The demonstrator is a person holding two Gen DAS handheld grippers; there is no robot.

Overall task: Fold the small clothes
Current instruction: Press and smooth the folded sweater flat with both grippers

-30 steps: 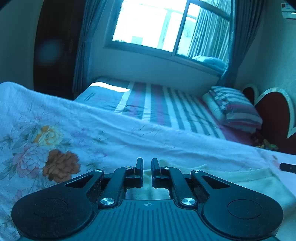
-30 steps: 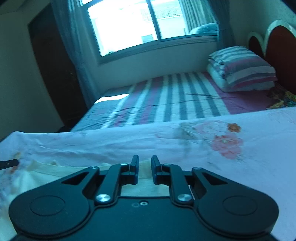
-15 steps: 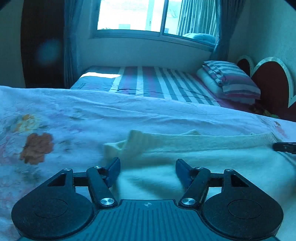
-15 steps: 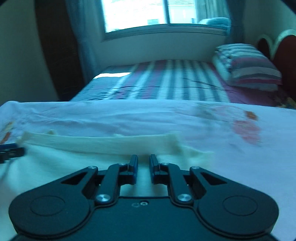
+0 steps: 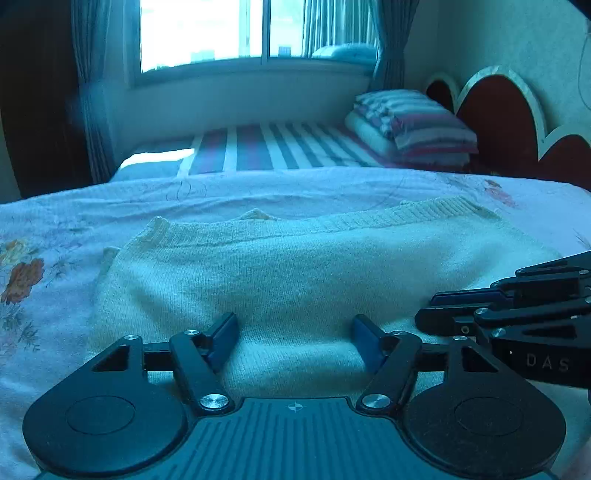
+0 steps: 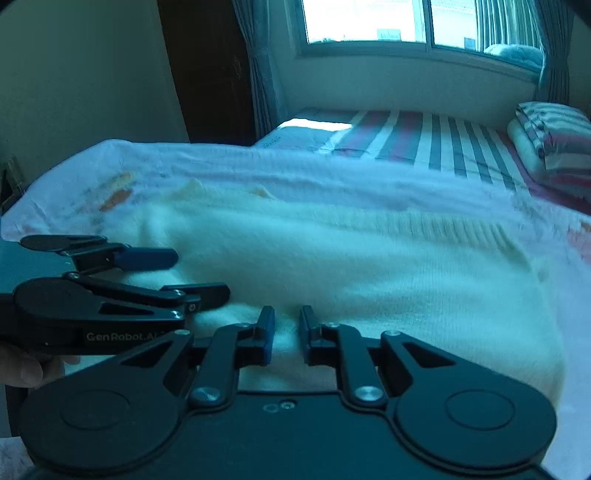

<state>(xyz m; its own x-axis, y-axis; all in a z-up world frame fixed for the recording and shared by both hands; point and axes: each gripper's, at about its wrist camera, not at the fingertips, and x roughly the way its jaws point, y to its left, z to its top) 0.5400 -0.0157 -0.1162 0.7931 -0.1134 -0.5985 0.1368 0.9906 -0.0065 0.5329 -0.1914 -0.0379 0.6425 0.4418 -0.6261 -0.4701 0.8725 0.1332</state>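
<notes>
Lying under both tools, the cream sweater (image 5: 295,266) covers the floral sheet (image 5: 44,229).

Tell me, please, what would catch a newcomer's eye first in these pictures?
First, the cream knit sweater spread over the floral sheet in the foreground. Then the two black grippers at its near edge: the left gripper open above the knit, the right gripper pinching a fold of it. Behind, a striped bed lies under a bright window.

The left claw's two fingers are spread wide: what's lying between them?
In the left wrist view, only the cream sweater lies between the left claw's fingers, a soft hump of knit, not pinched.
</notes>
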